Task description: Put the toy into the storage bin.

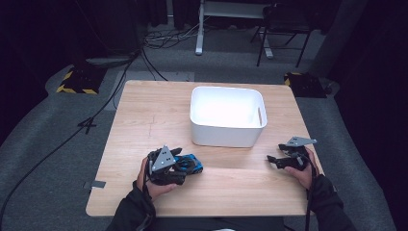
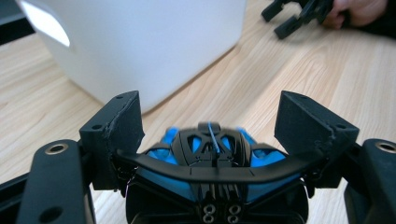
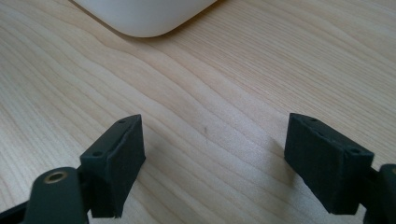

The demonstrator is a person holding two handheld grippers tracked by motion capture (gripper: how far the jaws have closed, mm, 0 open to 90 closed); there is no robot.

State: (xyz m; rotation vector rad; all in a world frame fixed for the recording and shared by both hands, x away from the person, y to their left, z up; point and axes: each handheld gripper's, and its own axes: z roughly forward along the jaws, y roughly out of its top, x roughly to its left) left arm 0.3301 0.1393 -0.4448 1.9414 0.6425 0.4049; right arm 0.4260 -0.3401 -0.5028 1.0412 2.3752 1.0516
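Nearest the high camera, two forearms come in over the near edge of the wooden table [image 1: 144, 110], each hand holding a gripper.

At the left, the left gripper [image 1: 180, 166] sits low on the wood near the front-left part of the top. Its jaws stand spread around a blue and black toy car [image 1: 190, 163] — in the left gripper view the car [image 2: 210, 154] lies between the two pads with its rear wing spanning nearly the whole gap, though whether the pads touch its sides cannot be told. The car rests on the table just in front of the bin's near-left corner, apart from its wall.

At the middle, a white plastic bin [image 1: 226, 134] stands upright toward the far half of the table, its rim open and its inside showing bare white. A broad strip of bare wood runs between its near wall and the table's front edge, and more lies open on the far-left side.

At the right, the right gripper [image 1: 275, 160] rests near the table's right edge, jaws spread wide with nothing between them — bare grain lies in the gap in the right gripper view, and the bin's rounded corner [image 3: 140, 18] sits well ahead.
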